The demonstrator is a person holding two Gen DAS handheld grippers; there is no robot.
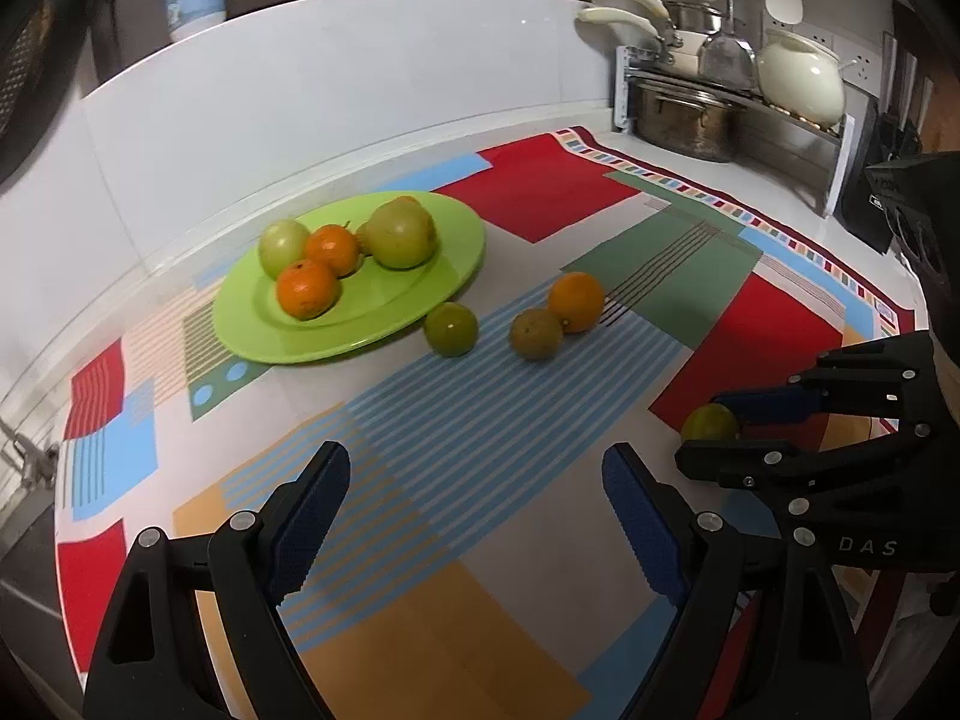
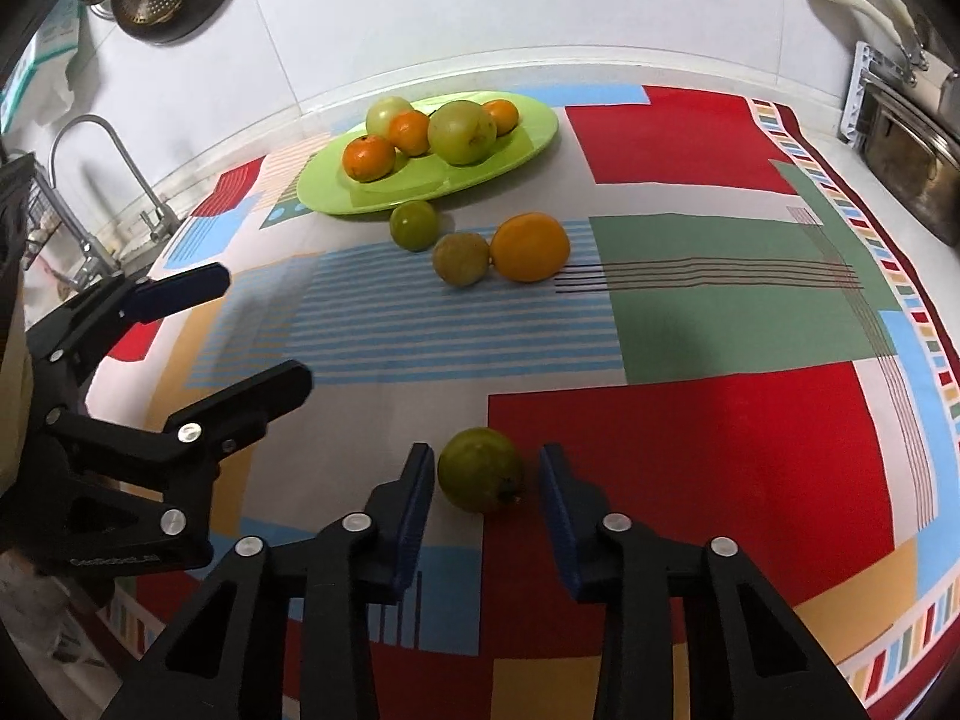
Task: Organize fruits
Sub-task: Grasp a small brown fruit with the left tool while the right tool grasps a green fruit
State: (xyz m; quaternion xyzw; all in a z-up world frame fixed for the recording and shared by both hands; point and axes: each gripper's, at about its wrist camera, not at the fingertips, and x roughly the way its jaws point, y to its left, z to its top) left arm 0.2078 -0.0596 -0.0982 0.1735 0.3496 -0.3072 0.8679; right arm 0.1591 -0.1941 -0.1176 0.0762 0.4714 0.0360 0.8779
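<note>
On the patterned cloth (image 2: 690,324), the green plate (image 2: 528,138) holds five fruits, with three more loose just beside its near rim. Well apart from the plate, the right gripper (image 2: 486,477) brackets a green fruit (image 2: 480,468), pads not yet touching it; the left gripper (image 1: 474,480) hangs wide open and empty.

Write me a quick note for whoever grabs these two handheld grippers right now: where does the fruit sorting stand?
Left gripper: open, empty, above the patterned cloth.
Right gripper: jaws straddle a green fruit lying on the cloth; a thin gap shows on one side, so it is not clearly gripped.
Done: several orange and green fruits already sit on the green plate.
Left: the straddled fruit, plus three loose ones beside the plate: a small green fruit, a brownish-green fruit and an orange.
</note>
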